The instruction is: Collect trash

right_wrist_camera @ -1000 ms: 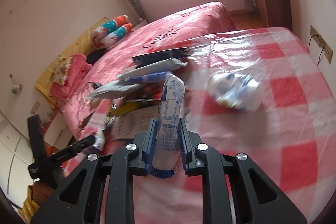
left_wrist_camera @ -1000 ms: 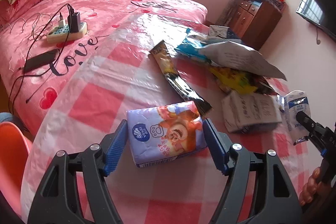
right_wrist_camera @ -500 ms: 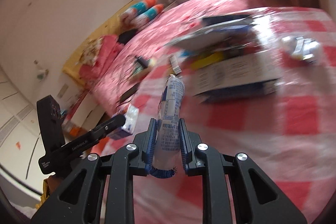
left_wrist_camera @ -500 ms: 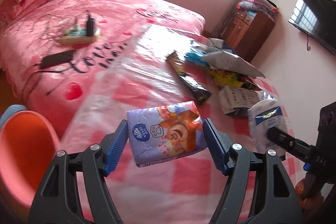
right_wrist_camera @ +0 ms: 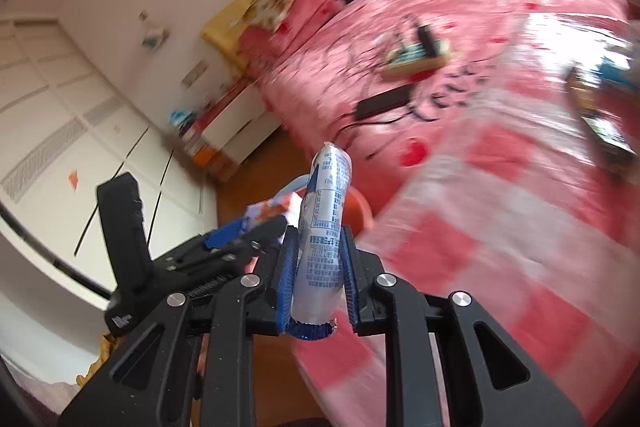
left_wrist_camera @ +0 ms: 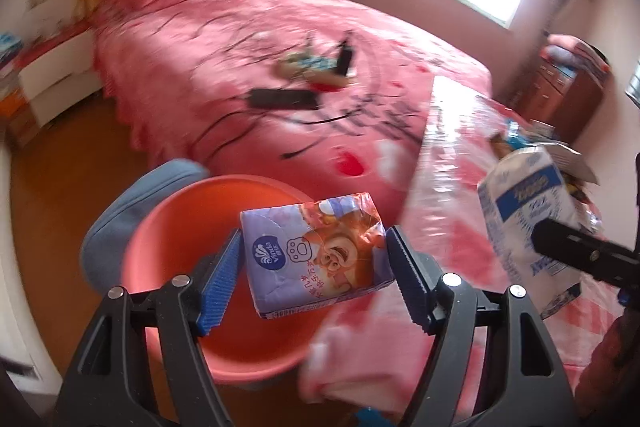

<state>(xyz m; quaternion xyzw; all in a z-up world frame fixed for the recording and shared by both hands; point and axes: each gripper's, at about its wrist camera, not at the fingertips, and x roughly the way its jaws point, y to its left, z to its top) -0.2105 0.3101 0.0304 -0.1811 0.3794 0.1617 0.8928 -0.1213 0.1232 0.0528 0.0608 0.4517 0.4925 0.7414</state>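
Over the orange bin (left_wrist_camera: 168, 227) beside the bed (left_wrist_camera: 280, 39), the left hand-held gripper (left_wrist_camera: 314, 259) clamps a tissue pack (left_wrist_camera: 316, 251) — the right hand-held gripper (right_wrist_camera: 316, 267) squeezes a blue-and-white milk pouch (right_wrist_camera: 324, 227) nearby.

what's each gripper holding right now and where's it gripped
Left gripper: tissue pack, fingers on its two short ends. Right gripper: white pouch, pinched near its bottom.
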